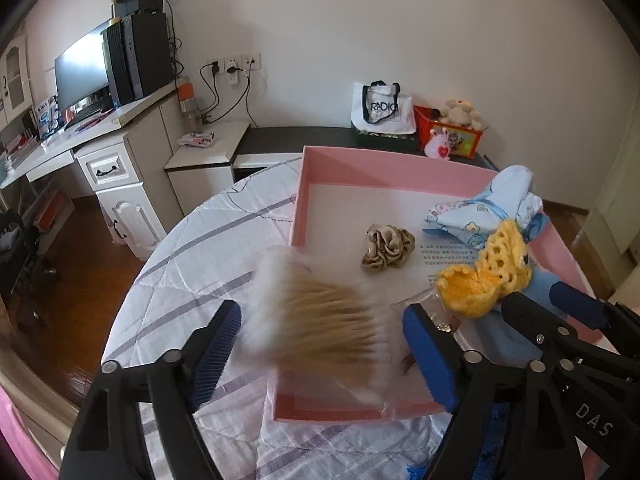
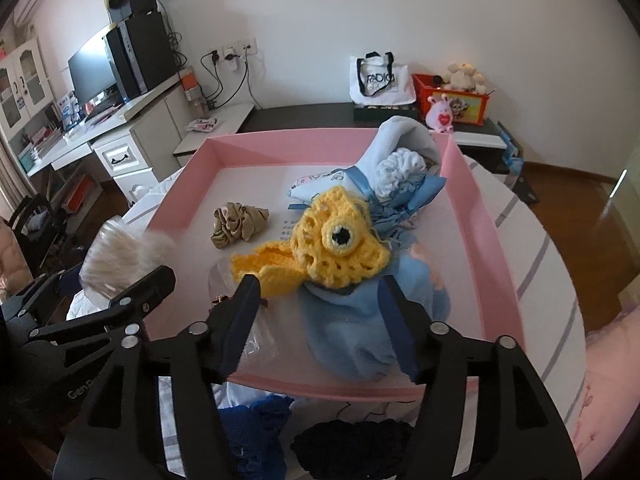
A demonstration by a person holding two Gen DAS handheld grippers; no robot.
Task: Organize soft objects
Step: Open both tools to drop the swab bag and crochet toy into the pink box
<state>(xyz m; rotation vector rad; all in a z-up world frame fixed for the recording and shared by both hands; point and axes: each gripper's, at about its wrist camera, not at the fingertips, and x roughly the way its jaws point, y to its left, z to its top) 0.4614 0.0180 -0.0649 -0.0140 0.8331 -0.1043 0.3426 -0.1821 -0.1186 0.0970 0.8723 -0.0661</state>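
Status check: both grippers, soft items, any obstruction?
Left gripper open around blurred beige fluffy bundle. Right gripper open over light-blue cloth in pink tray. No obstruction.

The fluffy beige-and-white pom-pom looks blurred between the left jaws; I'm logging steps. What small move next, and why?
Probably lift the left gripper clear: its jaws stand open, and the fluffy beige-and-white pom-pom is blurred over the pink tray's rim, seemingly dropping.

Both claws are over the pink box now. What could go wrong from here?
The fluffy beige bundle sits blurred between the open left claw, over the pink box edge; it may land outside. The right claw straddles the yellow-and-blue crochet toy and could snag it when withdrawing.
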